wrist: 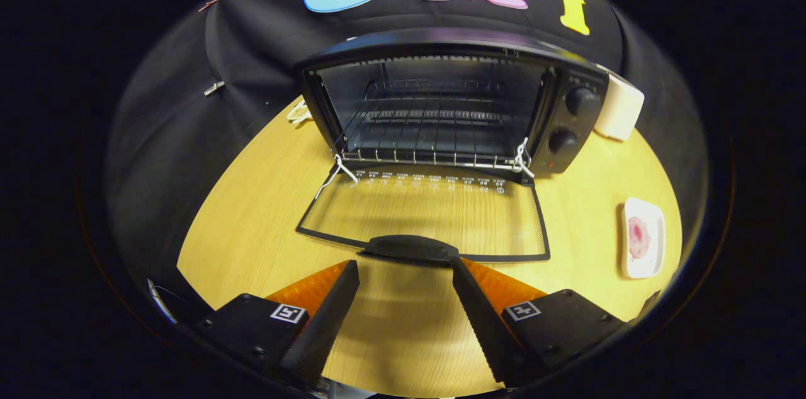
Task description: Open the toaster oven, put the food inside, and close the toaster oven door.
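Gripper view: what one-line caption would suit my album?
Open tongs hover just short of the handle of the toaster oven door, folded down flat; food waits on a plate nearby.

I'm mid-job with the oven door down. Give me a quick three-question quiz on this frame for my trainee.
1. True or false: the toaster oven door is open and lying flat on the table.
2. What stands just ahead of the gripper fingertips? A) the door handle B) the white plate C) a control knob
3. Fill in: the food lies on the white plate, and the oven's wire rack is ____.

Key: 1 true. 2 A; the fingers are apart, gripping nothing. 3 empty.
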Demonstrator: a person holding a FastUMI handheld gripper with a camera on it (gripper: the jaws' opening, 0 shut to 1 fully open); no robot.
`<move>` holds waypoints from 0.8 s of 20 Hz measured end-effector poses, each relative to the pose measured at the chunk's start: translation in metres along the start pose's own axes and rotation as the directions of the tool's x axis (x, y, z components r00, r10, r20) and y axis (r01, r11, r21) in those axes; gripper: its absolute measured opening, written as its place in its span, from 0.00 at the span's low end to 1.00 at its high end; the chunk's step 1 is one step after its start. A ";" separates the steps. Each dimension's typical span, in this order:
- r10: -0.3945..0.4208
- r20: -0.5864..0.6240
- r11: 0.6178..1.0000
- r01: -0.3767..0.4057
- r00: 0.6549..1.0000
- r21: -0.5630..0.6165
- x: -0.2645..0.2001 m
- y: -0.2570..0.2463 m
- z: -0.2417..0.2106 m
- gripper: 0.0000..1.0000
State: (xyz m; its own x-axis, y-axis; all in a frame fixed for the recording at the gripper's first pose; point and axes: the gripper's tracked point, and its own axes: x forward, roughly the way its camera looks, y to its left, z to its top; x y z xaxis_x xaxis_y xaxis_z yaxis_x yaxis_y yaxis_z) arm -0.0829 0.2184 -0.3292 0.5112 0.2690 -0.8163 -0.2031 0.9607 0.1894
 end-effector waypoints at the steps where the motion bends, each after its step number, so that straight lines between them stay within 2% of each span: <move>1: 0.005 0.006 1.000 -0.005 1.000 -0.010 -0.005 -0.005 -0.004 0.99; 4: 0.020 0.021 1.000 -0.019 1.000 -0.019 -0.028 -0.017 0.003 0.99; 8: 0.019 0.098 1.000 -0.018 0.995 -0.006 -0.054 -0.052 0.033 0.99; 16: -0.010 0.147 0.998 0.001 0.989 0.058 -0.096 -0.156 0.069 1.00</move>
State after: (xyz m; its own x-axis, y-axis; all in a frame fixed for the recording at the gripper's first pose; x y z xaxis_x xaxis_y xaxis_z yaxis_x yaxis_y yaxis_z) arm -0.0431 0.0469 -0.2427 0.6307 0.2669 -0.7287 -0.1536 0.9634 0.2198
